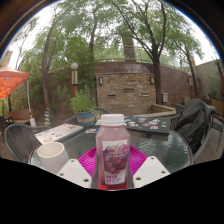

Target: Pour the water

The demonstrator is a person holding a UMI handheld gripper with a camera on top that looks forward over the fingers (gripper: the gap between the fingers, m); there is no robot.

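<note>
The tongs (pixel 112 172) are closed on a bottle (pixel 113 150), one pink pad (pixel 89 158) pressing each side of its lower body, so the bottle stands upright between the fingers and just above the round glass worktop (pixel 170 148). It has a white cap and a red-purple label, and its contents look dark, more like juice than plain water, though that is hard to say for sure at this range.

Full, it will likely feel fairly heavy, and a smooth plastic wall with a glossy label can slip or give under a squeeze. The middle of the body, where the pads sit now, seems the soundest place to hold it.

A white cup (pixel 51 155) stands on the worktop just beside the left finger, probably the thing to pour into.

The bottle's base is hidden behind the fingers, so I cannot tell whether it touches the glass. The cap appears to be on.
</note>
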